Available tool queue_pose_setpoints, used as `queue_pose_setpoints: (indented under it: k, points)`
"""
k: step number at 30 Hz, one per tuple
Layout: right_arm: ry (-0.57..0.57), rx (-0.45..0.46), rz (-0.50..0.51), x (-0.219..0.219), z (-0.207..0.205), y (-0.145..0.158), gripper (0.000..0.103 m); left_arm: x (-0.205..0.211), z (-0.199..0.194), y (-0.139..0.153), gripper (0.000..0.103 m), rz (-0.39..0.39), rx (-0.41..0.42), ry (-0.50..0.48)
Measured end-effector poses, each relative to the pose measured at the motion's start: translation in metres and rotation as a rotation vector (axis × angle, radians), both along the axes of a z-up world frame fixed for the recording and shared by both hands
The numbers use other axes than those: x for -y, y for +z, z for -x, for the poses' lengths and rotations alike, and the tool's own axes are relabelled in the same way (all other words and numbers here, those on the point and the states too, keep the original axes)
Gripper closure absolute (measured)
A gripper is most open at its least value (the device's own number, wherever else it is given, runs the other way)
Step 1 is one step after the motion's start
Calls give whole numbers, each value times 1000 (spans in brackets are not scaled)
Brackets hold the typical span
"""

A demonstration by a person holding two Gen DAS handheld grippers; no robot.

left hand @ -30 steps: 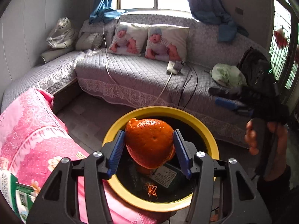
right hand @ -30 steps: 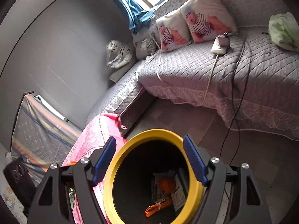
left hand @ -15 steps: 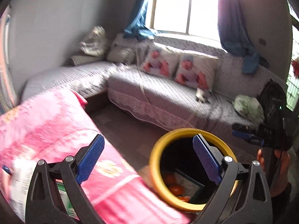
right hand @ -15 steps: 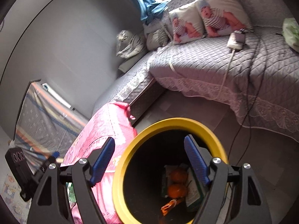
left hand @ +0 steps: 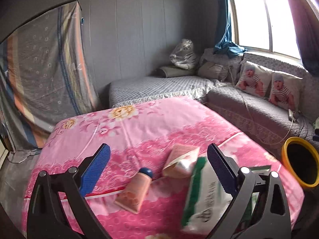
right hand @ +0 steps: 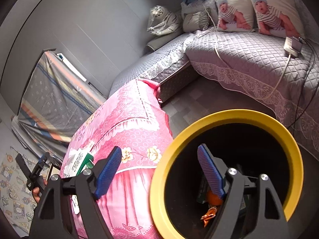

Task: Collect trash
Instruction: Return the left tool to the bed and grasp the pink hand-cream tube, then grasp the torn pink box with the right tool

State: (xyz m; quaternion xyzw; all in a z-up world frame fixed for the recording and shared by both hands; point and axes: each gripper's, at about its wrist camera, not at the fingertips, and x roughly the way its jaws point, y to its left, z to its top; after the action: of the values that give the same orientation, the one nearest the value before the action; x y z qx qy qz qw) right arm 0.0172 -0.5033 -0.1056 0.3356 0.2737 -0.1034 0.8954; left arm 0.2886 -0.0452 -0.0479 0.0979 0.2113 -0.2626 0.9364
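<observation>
My left gripper (left hand: 157, 151) is open with nothing between its blue pads, above a table under a pink flowered cloth (left hand: 139, 127). Below it lie a pink tube with a blue cap (left hand: 135, 191), a second pink and silver tube (left hand: 180, 161) and a white and green packet (left hand: 205, 197). The yellow-rimmed bin (left hand: 284, 157) stands at the table's right end. My right gripper (right hand: 159, 151) is open and empty, straddling the near rim of the bin (right hand: 235, 115). In the bin lie an orange (right hand: 212, 198), an orange wrapper (right hand: 209, 215) and some packaging. The packet (right hand: 79, 159) shows at the table's left edge.
A grey quilted corner sofa (right hand: 249, 59) runs behind the table, with two baby-print cushions (right hand: 233, 12) and a power strip (right hand: 292, 44) trailing cables. A striped cloth (left hand: 45, 63) hangs against the left wall. Bare floor (right hand: 189, 101) lies between the table and the sofa.
My left gripper let go of the orange over the bin, opened wide and swung left over the pink table. The right gripper shifted a little, still over the bin's rim.
</observation>
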Motion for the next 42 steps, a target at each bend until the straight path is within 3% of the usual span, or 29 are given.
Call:
queue_pose_setpoints:
  k: [8,11,16,19,30,32,37,42]
  points:
    - [90,-50,39,-39,-45,6,27,-15,-33,-51,11,-110,-96,-67]
    - [123,-62,49,-52,-59,7,27,-8,-43,-65,23,-147,-131,-96]
    - [164,-84,59,-65,-77,5,27,0,-58,-83,26,-189,-177,-126]
    - [176,-93,59,-69,-83,1,27,-1,-66,-88,36,-179,-217,-141]
    - [186,-106,45,-68,-90,-5,27,-4,-93,-106,53,-172,-344,-126]
    - [189,-106,49,-69,-90,-3,27,-4,-96,-109,63,-172,-358,-125]
    - [239,-94,65,-81,-98,10,27,-6,-92,-104,65,-163,-332,-113]
    - [406,-42,61,-120,-130,44,27,-22,-80,-85,65,-99,-299,-105]
